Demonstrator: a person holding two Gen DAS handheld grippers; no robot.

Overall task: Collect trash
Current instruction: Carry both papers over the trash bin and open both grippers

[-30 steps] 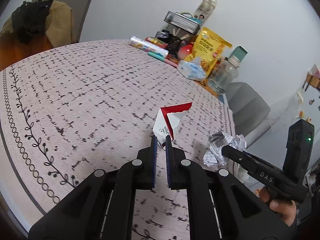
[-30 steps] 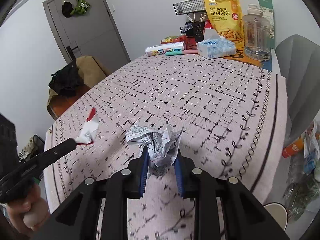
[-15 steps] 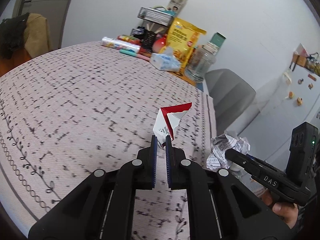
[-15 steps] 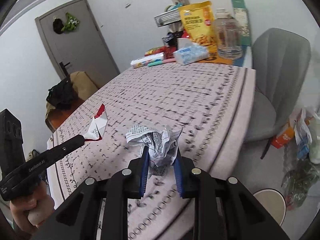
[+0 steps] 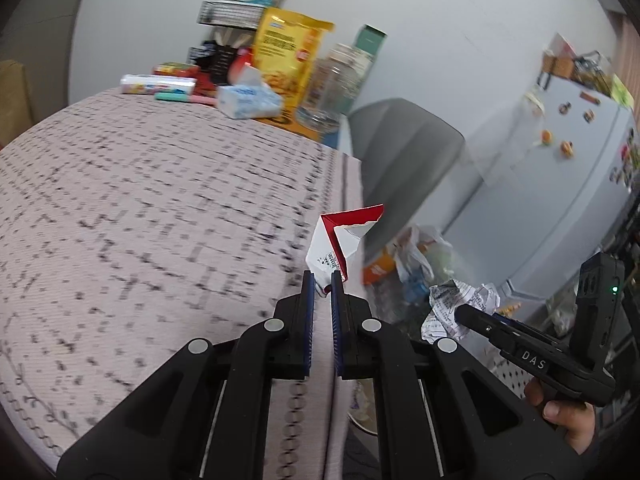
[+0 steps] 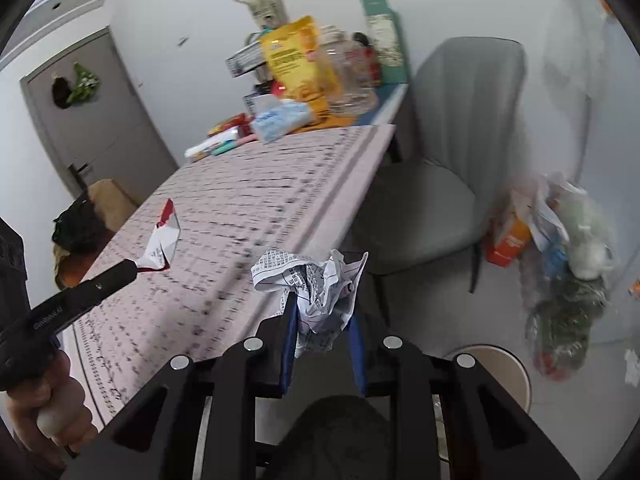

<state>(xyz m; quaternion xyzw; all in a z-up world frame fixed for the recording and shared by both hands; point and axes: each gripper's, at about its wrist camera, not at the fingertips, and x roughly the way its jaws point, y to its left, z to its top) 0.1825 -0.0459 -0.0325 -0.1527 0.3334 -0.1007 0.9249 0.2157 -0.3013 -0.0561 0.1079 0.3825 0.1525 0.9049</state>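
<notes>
Left wrist view: left claw (image 5: pixel 321 280) pinched tight on the torn red-and-white carton scrap (image 5: pixel 340 244), which stands up out of the tips. A second ago the scrap hung over the middle of the tabletop (image 5: pixel 140 208); now it sits over the tabletop's right-hand edge, with the grey chair (image 5: pixel 404 160) and a heap of bags on the floor (image 5: pixel 416 256) behind it. Right claw (image 5: pixel 456 316) shows beyond that edge, gripping the crumpled receipt (image 5: pixel 464 304) (a hand below on its handle).

Right wrist view: right claw narrowly closed on the crumpled receipt, the paper wedged between the blue pads (image 6: pixel 289 332). The receipt was over the tabletop a second ago; it is now past the edge, above the floor. Just beyond and below, a round pale rim (image 6: pixel 516 372), probably a bin (only partly seen). Left claw (image 6: pixel 138 268) trails over the tabletop with its scrap.

Reading: both pieces lifted and carried off the tabletop together; what remains looks like positioning over that rim and releasing.
</notes>
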